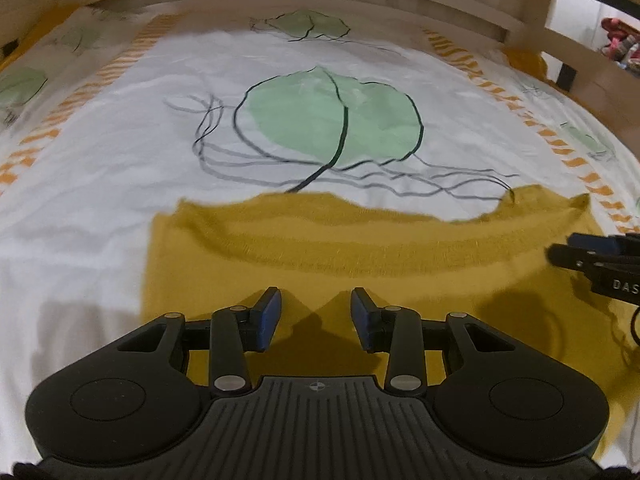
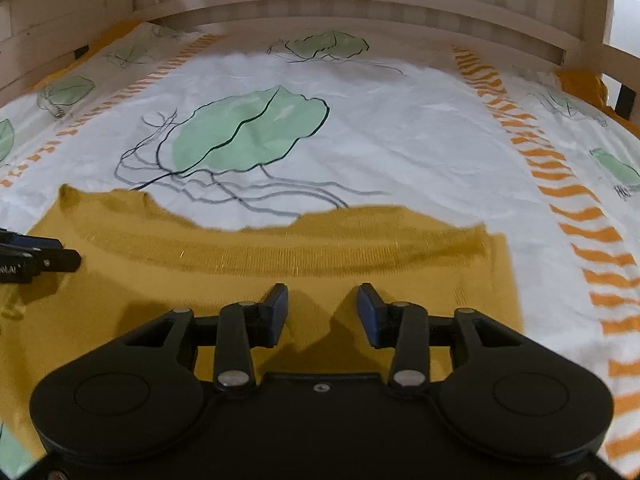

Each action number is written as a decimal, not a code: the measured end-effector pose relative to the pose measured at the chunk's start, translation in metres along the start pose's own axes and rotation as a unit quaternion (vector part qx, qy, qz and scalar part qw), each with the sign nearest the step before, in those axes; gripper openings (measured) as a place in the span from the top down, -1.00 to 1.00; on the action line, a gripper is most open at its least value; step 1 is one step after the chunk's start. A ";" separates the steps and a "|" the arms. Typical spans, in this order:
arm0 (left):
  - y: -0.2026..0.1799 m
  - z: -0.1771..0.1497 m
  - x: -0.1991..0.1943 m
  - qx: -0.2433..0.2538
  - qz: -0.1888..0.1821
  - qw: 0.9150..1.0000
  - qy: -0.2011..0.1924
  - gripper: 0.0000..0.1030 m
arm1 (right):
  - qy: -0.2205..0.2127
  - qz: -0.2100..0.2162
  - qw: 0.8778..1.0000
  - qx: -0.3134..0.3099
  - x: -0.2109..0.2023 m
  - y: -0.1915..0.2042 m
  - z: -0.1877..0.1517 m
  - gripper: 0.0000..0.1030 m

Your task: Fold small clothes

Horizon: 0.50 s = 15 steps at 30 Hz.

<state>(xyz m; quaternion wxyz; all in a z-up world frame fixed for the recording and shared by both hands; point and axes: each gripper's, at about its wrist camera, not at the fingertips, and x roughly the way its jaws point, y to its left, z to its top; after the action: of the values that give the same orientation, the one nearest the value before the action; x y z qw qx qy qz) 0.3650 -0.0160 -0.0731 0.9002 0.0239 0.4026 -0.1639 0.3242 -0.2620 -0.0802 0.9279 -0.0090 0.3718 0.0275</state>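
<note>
Your grippers over the sweater on the bed.
Yellow sweater (image 1: 360, 248) lies flat on the bedsheet (image 1: 100, 184), under both; left gripper (image 1: 316, 316) and right gripper (image 2: 322, 310) partly open, holding nothing.

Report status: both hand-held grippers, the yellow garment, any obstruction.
Left hand-held gripper open, empty. Right hand-held gripper open, empty. Yellow garment lying flat on bedsheet. Nothing in the way.

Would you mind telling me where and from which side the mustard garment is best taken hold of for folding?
Probably the two far corners of the mustard garment: its far edge lies wavy and slightly lifted on the leaf-print sheet. Bring the left tongs to the left corner and the right tongs to the right corner, each coming in low from its outer side.
</note>
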 end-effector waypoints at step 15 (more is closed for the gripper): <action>0.035 0.027 -0.007 -0.082 0.033 0.996 -0.029 0.23 | -0.026 0.005 0.998 0.049 -0.008 -0.027 0.023 -0.08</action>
<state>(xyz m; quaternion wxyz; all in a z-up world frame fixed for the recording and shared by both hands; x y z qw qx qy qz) 0.3909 0.0140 -0.0524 0.9156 -0.0417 0.3870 -0.1010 0.3358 -0.2881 -0.0580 0.9365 0.0386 0.3483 0.0144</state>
